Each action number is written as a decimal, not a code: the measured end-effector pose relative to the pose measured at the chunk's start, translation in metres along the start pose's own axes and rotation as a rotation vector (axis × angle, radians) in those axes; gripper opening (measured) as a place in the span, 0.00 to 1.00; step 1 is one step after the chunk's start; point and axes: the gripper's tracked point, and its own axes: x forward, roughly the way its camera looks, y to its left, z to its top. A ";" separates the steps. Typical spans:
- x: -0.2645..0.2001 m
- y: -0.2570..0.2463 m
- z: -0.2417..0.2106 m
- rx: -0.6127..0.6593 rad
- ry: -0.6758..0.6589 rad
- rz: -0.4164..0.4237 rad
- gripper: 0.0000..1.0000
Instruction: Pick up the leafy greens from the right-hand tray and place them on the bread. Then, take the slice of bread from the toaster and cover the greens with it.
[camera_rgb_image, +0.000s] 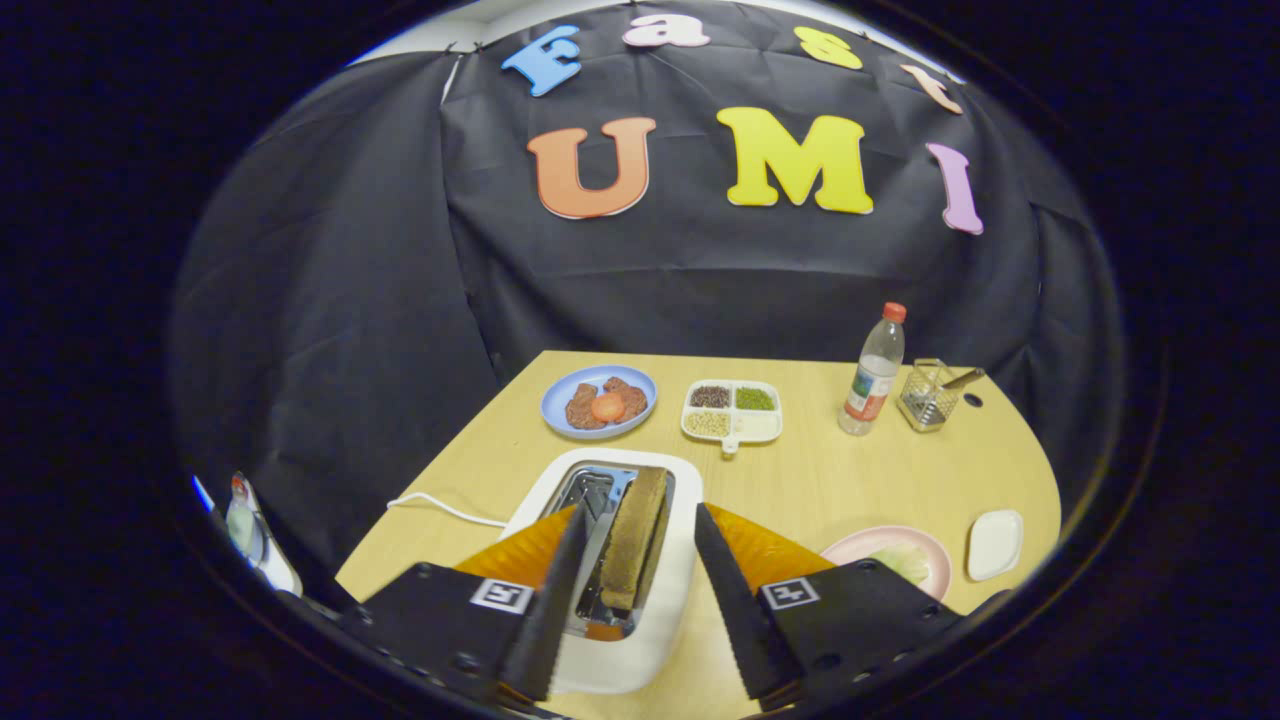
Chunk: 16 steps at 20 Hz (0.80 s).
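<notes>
The gripper (628, 585) hung with fingers spread wide apart, empty, astride the bread slice (635, 540) in the toaster (655, 640); a crooked closing could probably catch the slot wall and jam it.

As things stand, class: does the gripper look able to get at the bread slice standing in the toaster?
Probably yes. The gripper is open, its fingers on either side of the bread slice, which stands up out of the toaster slot. Nothing lies between them.
</notes>
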 end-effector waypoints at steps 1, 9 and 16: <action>0.003 0.008 -0.003 0.010 0.029 0.011 0.68; 0.019 0.003 -0.013 0.004 0.107 -0.076 0.13; -0.015 0.017 0.014 -0.045 0.031 -0.058 0.06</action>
